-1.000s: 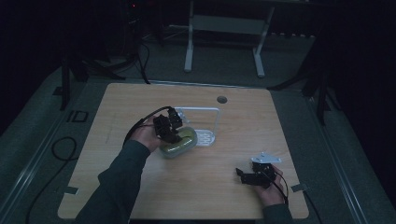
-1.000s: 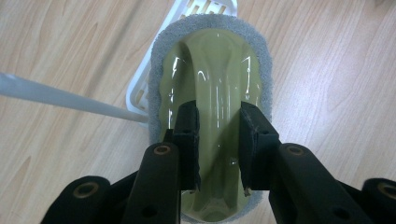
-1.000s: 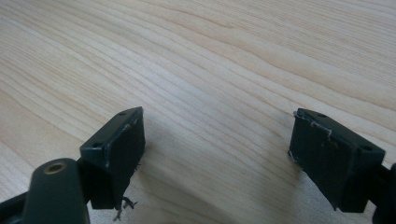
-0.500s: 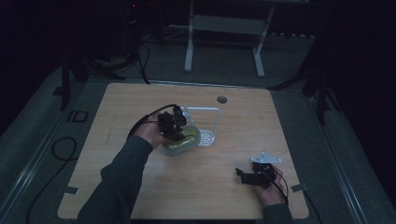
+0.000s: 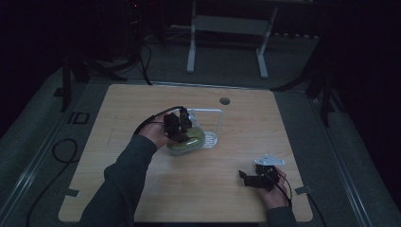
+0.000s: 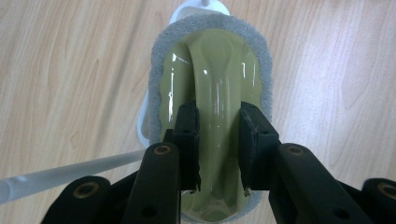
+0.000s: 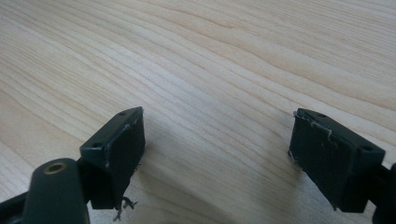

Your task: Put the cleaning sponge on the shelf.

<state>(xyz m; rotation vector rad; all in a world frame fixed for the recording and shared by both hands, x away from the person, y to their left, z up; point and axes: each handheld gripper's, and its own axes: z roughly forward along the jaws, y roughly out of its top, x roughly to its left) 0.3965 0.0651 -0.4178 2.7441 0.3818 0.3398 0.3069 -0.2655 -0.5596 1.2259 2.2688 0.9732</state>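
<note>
left gripper [image 6: 218, 140]: jaws closed on the raised middle ridge of an olive-green scrubber [image 6: 212, 84], one pad on each side of the ridge, both pressing on the glossy plastic. the scrubber has a grey sponge edge running round its green top. its far end lies over a small white dish [image 6: 142, 121], whose rim shows at the scrubber's far end and along one side. a white bar [image 6: 70, 172] crosses the lower corner of the left gripper view, just beside the jaws.

high view: the left gripper [image 5: 182, 130] sits over the scrubber [image 5: 187, 142] near the middle of the tabletop [image 5: 142, 189]. the scrubber touches the white dish [image 5: 210, 139], which stands at the foot of a white frame [image 5: 208, 112]. the person's left hand [image 5: 153, 135] grips the tool from the left.

right gripper [image 7: 217, 154]: jaws wide apart, nothing between them, bare wood below. in the high view the right gripper [image 5: 250, 177] lies low near the tabletop's near right corner, well apart from the scrubber, held in the right hand [image 5: 274, 191].
</note>
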